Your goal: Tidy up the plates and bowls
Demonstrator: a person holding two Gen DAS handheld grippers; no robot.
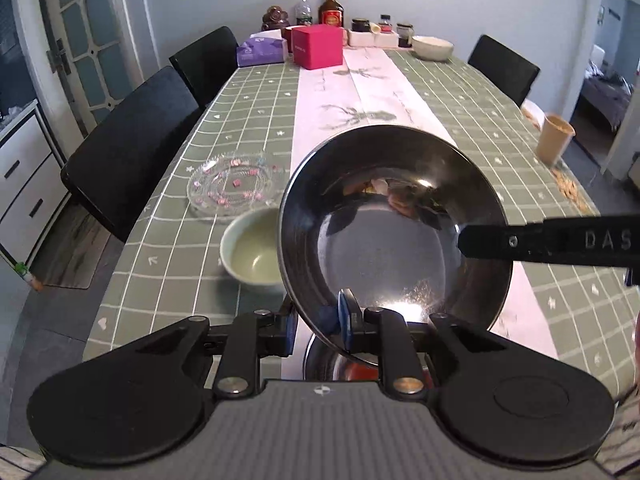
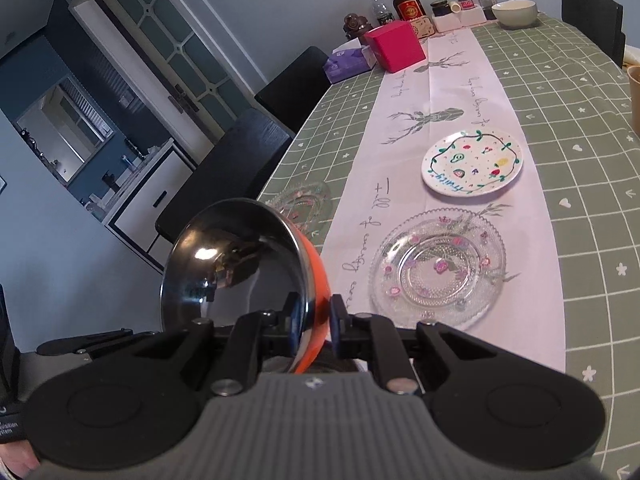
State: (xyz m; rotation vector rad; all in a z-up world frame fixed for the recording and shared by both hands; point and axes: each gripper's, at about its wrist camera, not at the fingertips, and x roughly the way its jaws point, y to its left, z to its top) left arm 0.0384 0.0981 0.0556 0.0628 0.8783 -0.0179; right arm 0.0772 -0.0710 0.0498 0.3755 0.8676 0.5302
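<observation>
One steel bowl [image 1: 384,248] with an orange outside [image 2: 236,276] hangs tilted above the table's near end, and both grippers grip its rim. My left gripper [image 1: 320,324] is shut on the lower rim. My right gripper [image 2: 316,320] is shut on another part of the rim; its finger [image 1: 560,242] reaches in from the right in the left wrist view. Under the left gripper shows part of a second steel bowl [image 1: 340,366], mostly hidden. On the table lie a pale green bowl [image 1: 252,252], a glass plate [image 1: 236,188], another glass plate [image 2: 436,268] and a white painted plate [image 2: 472,162].
The green checked table [image 1: 460,92] has a white runner down its middle. At its far end stand a pink box [image 1: 318,46], a tissue box, bottles, jars and a white bowl [image 1: 432,47]. A beige cup [image 1: 554,138] stands at the right edge. Black chairs [image 1: 132,140] line both sides.
</observation>
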